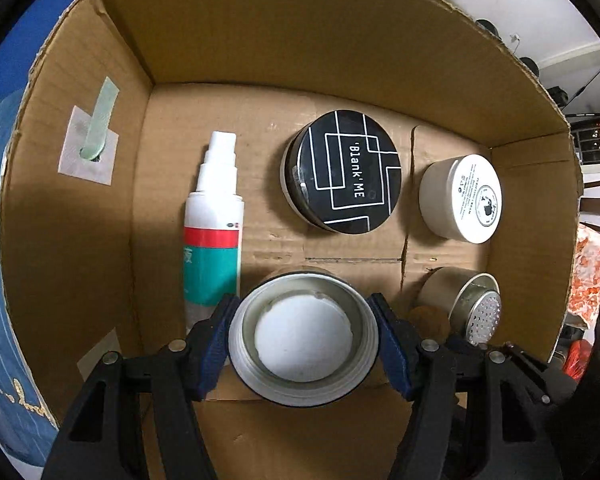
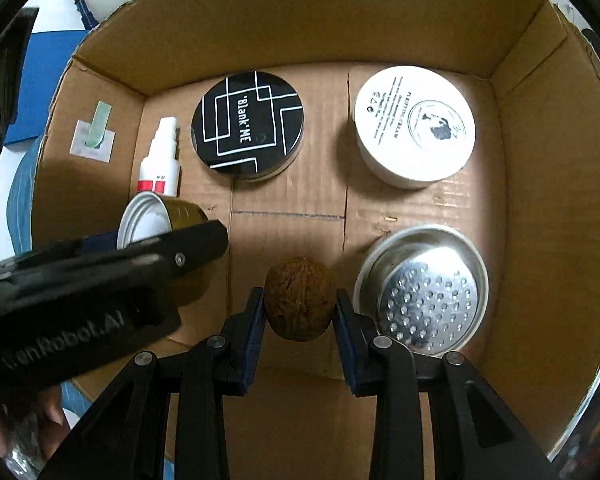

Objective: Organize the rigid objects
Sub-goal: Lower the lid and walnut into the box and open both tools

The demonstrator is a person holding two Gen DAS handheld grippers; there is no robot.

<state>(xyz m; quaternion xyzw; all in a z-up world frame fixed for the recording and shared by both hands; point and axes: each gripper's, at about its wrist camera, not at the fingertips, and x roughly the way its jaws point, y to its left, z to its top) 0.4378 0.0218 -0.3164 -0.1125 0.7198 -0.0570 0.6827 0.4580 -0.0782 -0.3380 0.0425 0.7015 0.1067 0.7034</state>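
Observation:
Both grippers reach into a cardboard box. My left gripper is shut on a gold-sided screw lid, its white inside facing the camera; it also shows in the right wrist view. My right gripper is shut on a brown walnut, low over the box floor; the walnut shows partly in the left wrist view. On the floor lie a white spray bottle, a black "Blank ME" round tin, a white cream jar and a perforated metal filter basket.
A taped label with a green strip is on the box's left wall. A blue surface lies outside the box to the left. The box floor between the tin and walnut is bare cardboard.

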